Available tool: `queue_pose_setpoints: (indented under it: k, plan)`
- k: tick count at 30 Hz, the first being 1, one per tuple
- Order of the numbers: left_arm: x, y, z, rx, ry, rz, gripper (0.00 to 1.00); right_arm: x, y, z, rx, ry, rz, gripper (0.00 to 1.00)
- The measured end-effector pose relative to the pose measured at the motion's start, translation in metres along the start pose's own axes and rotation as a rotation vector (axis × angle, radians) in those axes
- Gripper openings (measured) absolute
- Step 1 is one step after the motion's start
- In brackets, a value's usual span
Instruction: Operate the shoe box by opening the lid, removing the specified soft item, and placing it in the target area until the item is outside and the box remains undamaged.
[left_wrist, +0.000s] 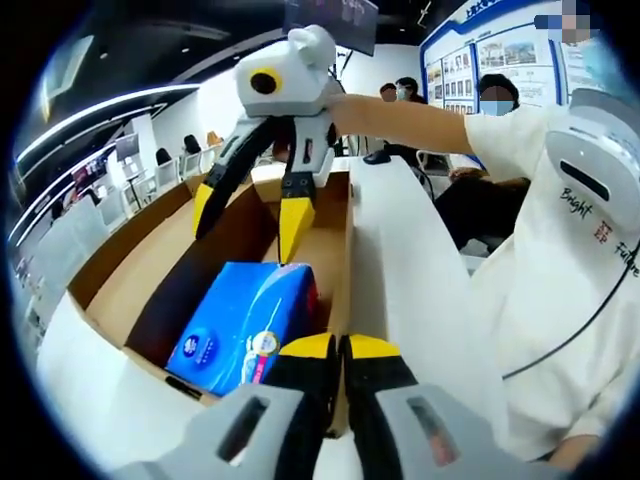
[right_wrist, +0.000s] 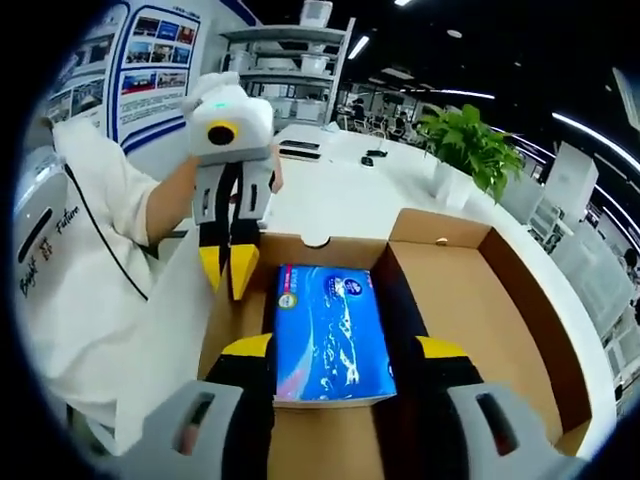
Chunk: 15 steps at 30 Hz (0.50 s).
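Note:
An open brown shoe box (right_wrist: 300, 250) sits on a white table, its lid (right_wrist: 490, 300) folded out flat beside it. Inside lies a blue soft tissue pack (right_wrist: 330, 330), also seen in the left gripper view (left_wrist: 245, 325). My right gripper (right_wrist: 342, 350) is open, its yellow-tipped jaws straddling the pack's near end; from the left gripper view it (left_wrist: 248, 220) hangs over the pack. My left gripper (left_wrist: 342, 347) is shut on the box's side wall (left_wrist: 347, 270), seen from the other side as well (right_wrist: 227, 268).
The white table (right_wrist: 330, 190) stretches past the box, with a potted plant (right_wrist: 468, 145) and small dark items (right_wrist: 300, 150) on it. A person in a white shirt (left_wrist: 560, 300) stands close to the box. Other people (left_wrist: 495, 95) sit behind, near poster boards.

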<state>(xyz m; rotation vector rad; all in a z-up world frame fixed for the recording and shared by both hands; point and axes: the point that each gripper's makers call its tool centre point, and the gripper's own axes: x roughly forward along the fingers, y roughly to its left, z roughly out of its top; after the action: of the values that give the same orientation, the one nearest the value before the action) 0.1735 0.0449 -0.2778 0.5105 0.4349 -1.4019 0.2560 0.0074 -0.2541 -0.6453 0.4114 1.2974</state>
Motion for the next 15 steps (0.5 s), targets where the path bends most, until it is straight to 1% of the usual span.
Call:
queue_pose_setpoints:
  k: [4,7,8,9,10,11,13,15]
  plan:
    - [0.000,0.000,0.000,-0.001,-0.001,-0.003,0.03,0.003,0.001,-0.004,0.011,0.010,0.027,0.55]
    - [0.000,0.000,0.000,0.003,0.002,-0.003,0.03,0.010,0.003,-0.007,0.012,0.023,0.048,0.57]
    - [0.000,0.000,0.000,0.003,0.002,-0.003,0.03,0.012,0.002,-0.009,0.012,0.029,0.049,0.56]
    - [0.000,0.000,0.000,0.002,0.001,-0.004,0.03,0.014,0.002,-0.013,0.015,0.056,0.051,0.54]
    - [0.000,0.000,0.000,0.001,-0.001,-0.004,0.03,0.017,0.001,-0.014,0.013,0.066,0.049,0.53]
    - [0.000,0.000,0.000,0.002,-0.002,-0.003,0.03,0.019,0.001,-0.015,0.013,0.066,0.051,0.53]
    - [0.000,0.000,0.000,0.006,-0.002,-0.002,0.03,0.022,0.008,-0.016,0.055,0.074,0.096,0.56]
    - [0.000,0.000,0.000,0.008,-0.002,-0.005,0.03,0.023,0.008,-0.017,0.042,0.080,0.093,0.57]
